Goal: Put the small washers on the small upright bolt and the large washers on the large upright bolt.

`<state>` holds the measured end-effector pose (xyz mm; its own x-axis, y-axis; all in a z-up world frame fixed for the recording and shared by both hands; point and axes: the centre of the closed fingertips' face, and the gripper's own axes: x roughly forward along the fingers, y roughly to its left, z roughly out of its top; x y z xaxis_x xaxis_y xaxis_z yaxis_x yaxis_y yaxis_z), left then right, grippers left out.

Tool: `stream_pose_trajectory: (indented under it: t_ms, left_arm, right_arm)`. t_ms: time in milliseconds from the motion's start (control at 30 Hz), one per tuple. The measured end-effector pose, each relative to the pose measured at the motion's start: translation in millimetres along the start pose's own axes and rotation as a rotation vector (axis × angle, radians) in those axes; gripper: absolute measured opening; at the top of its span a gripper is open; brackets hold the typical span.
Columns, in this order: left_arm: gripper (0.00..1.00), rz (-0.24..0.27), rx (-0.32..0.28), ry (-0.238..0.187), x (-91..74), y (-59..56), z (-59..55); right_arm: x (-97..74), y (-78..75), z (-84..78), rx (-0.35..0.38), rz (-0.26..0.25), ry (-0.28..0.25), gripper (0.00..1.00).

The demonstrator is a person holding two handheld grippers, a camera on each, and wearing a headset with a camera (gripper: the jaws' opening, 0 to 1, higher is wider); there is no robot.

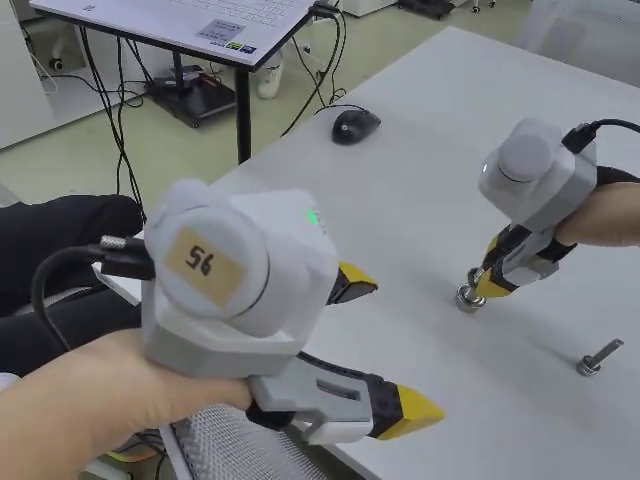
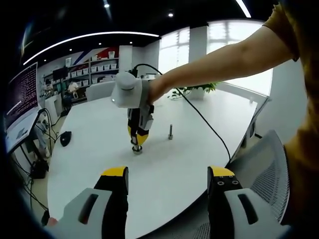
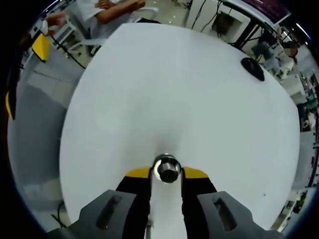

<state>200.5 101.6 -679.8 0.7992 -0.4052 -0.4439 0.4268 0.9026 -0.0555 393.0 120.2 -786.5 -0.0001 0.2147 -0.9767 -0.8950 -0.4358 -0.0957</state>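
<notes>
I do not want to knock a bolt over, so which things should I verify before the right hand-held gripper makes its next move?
1. Right hand-held gripper lined up with the large bolt: ok, its tips sit on either side of the bolt top.
2. Washer held or already released: cannot tell, only a round metal top shows between the tips.
3. Small bolt out of the way: ok, it stands apart on the table.
4. Left hand-held gripper out of the way: ok, open, holding nothing, near the table edge.
5. Large bolt upright: ok, judged from the left gripper view.
</notes>
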Motion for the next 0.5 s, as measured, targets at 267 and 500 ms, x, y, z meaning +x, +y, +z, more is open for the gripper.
stream_pose_trajectory:
  t_ms: [267,500]
  left_arm:
    - [0.63,0.000,-0.003,0.003,0.7,2.3,-0.8]
    - [0.63,-0.001,-0.005,0.006,1.3,2.8,-2.2]
  right_arm:
    - [12.6,4.0,-5.0,0.003,0.010,0.011,0.23]
    - [20.3,3.3,-8.6,0.009,0.007,-0.004,0.23]
